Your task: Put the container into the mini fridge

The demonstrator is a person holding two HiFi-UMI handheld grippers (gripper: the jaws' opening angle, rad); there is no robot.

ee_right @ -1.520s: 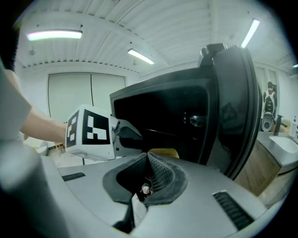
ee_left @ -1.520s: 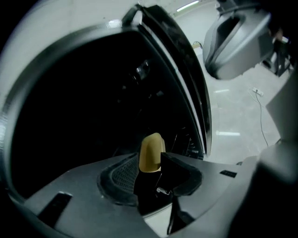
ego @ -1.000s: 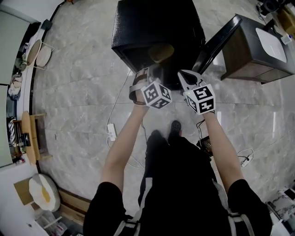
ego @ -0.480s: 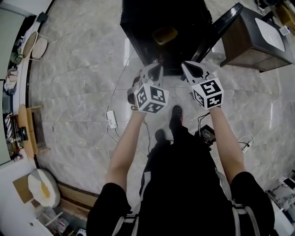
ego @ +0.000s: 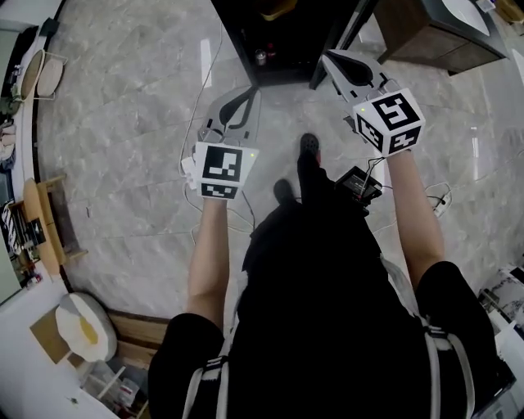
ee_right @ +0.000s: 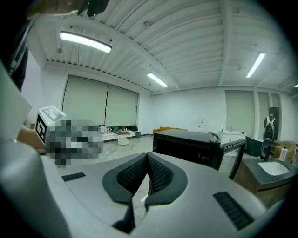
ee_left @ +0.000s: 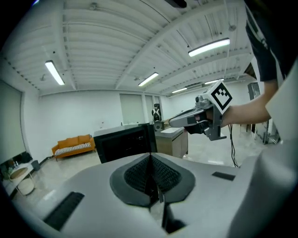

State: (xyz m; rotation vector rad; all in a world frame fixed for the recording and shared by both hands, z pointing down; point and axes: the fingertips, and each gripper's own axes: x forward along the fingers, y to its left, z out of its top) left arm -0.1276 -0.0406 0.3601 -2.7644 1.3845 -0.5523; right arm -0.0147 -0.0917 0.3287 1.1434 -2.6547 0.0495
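Note:
The black mini fridge [ego: 282, 33] stands at the top of the head view with its door [ego: 348, 37] swung open to the right. A yellowish container [ego: 274, 8] rests inside it, cut off by the frame's top edge. My left gripper [ego: 243, 98] hangs over the marble floor short of the fridge, shut with nothing in it. In the left gripper view the pads [ee_left: 160, 174] meet, with the fridge [ee_left: 125, 143] beyond them. My right gripper [ego: 333, 59] is near the door's lower edge, also shut and empty, with its pads [ee_right: 158, 174] touching.
A wooden cabinet [ego: 438, 37] with a white top stands right of the fridge. A power strip [ego: 188, 168] and cables lie on the floor by my left gripper. A black device [ego: 358, 180] sits beside the person's feet. Low wooden furniture [ego: 45, 233] lines the left wall.
Both grippers have drawn back from the fridge opening toward the person. The left gripper has left the container inside the fridge, and the fridge has slid up to the frame's top.

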